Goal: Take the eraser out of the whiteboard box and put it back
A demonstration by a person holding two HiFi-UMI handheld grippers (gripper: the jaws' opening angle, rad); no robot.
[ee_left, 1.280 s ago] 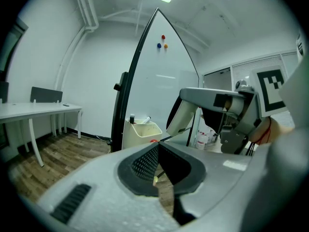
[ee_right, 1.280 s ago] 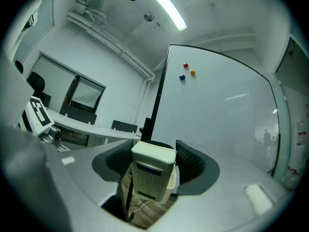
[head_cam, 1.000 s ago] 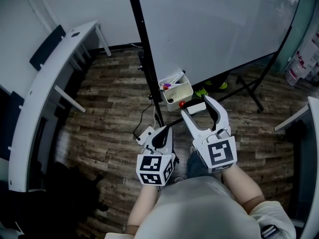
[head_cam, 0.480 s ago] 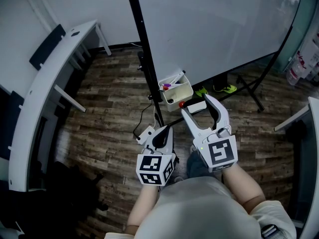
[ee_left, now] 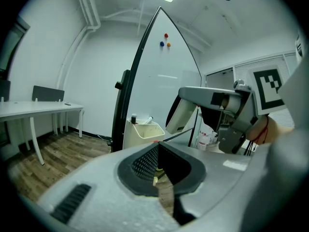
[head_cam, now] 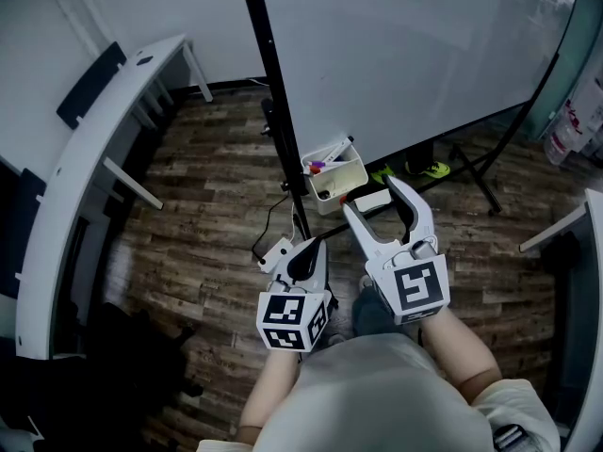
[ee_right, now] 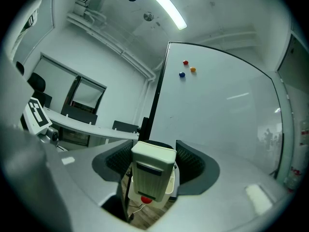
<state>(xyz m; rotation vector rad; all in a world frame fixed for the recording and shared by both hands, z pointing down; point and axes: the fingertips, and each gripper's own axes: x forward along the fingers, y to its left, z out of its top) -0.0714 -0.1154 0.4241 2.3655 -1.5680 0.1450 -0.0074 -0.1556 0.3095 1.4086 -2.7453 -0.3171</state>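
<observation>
My right gripper [head_cam: 372,199] is shut on the white eraser [head_cam: 374,201] and holds it level, just right of and in front of the whiteboard box [head_cam: 335,176]. That cream box hangs on the whiteboard stand and has markers standing in it. In the right gripper view the eraser [ee_right: 152,170] sits clamped between the dark pads [ee_right: 192,164], with the box [ee_right: 172,183] and a red dot partly hidden behind it. My left gripper [head_cam: 303,255] hangs lower left, jaws shut with nothing in them. In the left gripper view the box [ee_left: 144,129] is ahead, and the right gripper [ee_left: 212,100] is off to the right.
The whiteboard [head_cam: 405,45] leans on a black stand [head_cam: 273,111] straight ahead, its legs spreading over the wooden floor. A curved white desk [head_cam: 85,177] runs along the left. A white plug block with a cable [head_cam: 274,251] lies on the floor by the left gripper.
Hardly anything: the right gripper with the eraser has crept a touch toward the box. The left gripper is still.
</observation>
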